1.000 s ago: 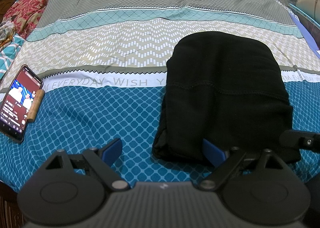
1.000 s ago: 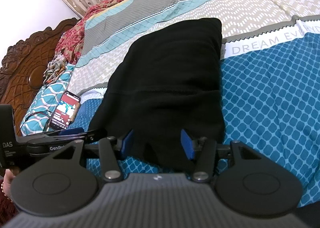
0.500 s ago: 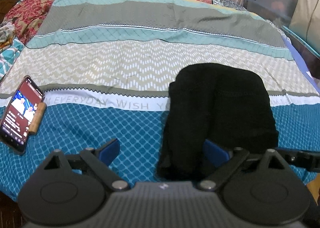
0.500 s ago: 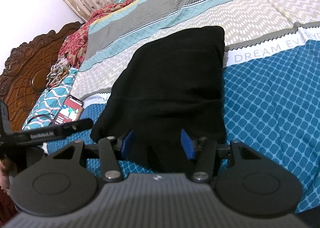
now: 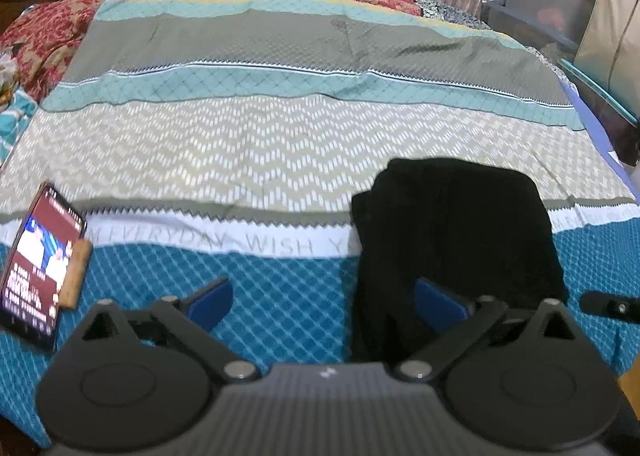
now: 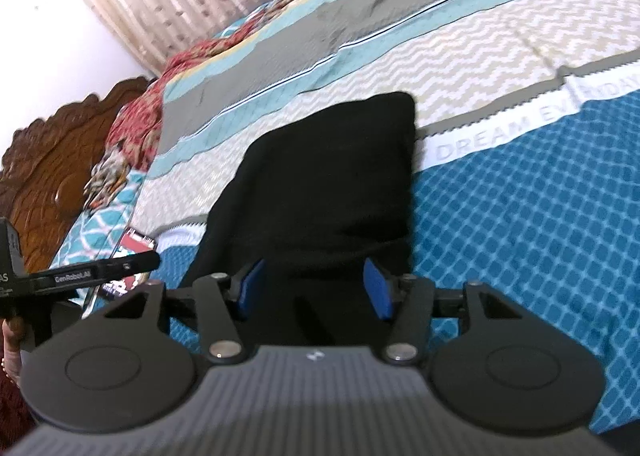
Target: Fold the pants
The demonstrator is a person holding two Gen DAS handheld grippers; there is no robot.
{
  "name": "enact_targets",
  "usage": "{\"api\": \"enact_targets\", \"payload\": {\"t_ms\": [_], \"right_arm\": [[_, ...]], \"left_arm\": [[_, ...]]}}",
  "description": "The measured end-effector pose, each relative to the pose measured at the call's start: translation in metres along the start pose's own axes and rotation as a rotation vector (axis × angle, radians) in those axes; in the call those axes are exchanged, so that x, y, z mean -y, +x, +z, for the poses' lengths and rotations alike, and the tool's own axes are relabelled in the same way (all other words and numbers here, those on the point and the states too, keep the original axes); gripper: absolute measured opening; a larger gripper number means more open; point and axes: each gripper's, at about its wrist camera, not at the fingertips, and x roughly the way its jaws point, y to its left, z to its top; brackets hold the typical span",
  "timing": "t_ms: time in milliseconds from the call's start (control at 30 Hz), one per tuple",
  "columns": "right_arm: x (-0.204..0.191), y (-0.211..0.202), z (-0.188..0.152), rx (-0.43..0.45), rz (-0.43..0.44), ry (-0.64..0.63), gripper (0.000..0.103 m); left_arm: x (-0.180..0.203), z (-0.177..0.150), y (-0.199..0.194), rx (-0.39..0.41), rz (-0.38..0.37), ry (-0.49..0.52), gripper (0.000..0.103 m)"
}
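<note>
Pants: the black pants (image 5: 456, 240) lie as a folded bundle on the patterned bedsheet (image 5: 280, 159), across the border between the blue diamond band and the white band with letters.
Long axis: the bundle runs away from both grippers, from the near edge of the bed toward the far stripes; the near end is the wider one.
Left gripper: the left gripper (image 5: 322, 298) has its jaws as wide apart as they go, and they have just been opening further. Nothing is between the pads; only bare sheet shows there. The near left corner of the bundle lies behind the right finger, not clamped.
Right gripper: the right gripper (image 6: 314, 290) is partly open, and its jaws have just been opening a little. The pads press on nothing; the near end of the pants (image 6: 328, 191) shows between and beyond them.
Which hand is nearer: I judge the right one, since it points straight along the bundle. The left one stands off to the bundle's left side.
Task stage: the fold looks finished, and both grippers seem to have let go.
Phone: a lit phone (image 5: 36, 268) lies well apart, to the left.
</note>
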Motion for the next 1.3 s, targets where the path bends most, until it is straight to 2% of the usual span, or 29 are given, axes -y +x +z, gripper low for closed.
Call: {"api": "enact_targets", "payload": {"t_ms": [133,367,600,767,900,933,1000,1033,1067,1133,1167,1233,1267,1300], "right_arm": [[0.012,-0.001,0.003,0.004,-0.012,0.029,0.069],[0.025,0.007,0.012,-0.013,0.006,0.059,0.085],[0.041,0.033,0.029,-0.052,0.032,0.094,0.087],[0.054,0.064,0.041,-0.093,0.074,0.137,0.088],[0.055,0.082,0.046,-0.118,0.153,0.176,0.09],[0.052,0.087,0.048,-0.125,0.165,0.172,0.092],[0.046,0.093,0.051,-0.132,0.172,0.145,0.094],[0.045,0.093,0.052,-0.133,0.175,0.14,0.095],[0.045,0.092,0.052,-0.133,0.181,0.135,0.095],[0.049,0.089,0.049,-0.126,0.199,0.135,0.095],[0.05,0.086,0.048,-0.12,0.204,0.132,0.094],[0.05,0.084,0.044,-0.111,0.203,0.12,0.093],[0.048,0.082,0.042,-0.101,0.19,0.114,0.086],[0.047,0.082,0.043,-0.108,0.186,0.12,0.07]], "left_arm": [[-0.008,0.013,0.016,-0.022,-0.064,-0.014,0.103],[-0.013,0.019,0.065,-0.122,-0.213,-0.091,0.103],[-0.022,0.022,0.109,-0.189,-0.305,-0.178,0.103],[-0.034,0.018,0.137,-0.226,-0.412,-0.26,0.103],[-0.037,0.021,0.143,-0.21,-0.473,-0.303,0.103],[-0.038,0.022,0.142,-0.207,-0.496,-0.326,0.103],[-0.043,0.023,0.139,-0.182,-0.595,-0.385,0.103],[-0.045,0.023,0.136,-0.157,-0.624,-0.396,0.103],[-0.044,0.023,0.134,-0.146,-0.618,-0.387,0.103],[-0.036,0.02,0.145,-0.202,-0.538,-0.329,0.103],[-0.033,0.016,0.151,-0.227,-0.521,-0.31,0.103],[-0.029,0.012,0.146,-0.182,-0.535,-0.291,0.102],[-0.025,0.011,0.145,-0.186,-0.557,-0.283,0.098],[-0.02,0.01,0.143,-0.183,-0.586,-0.274,0.075]]}}
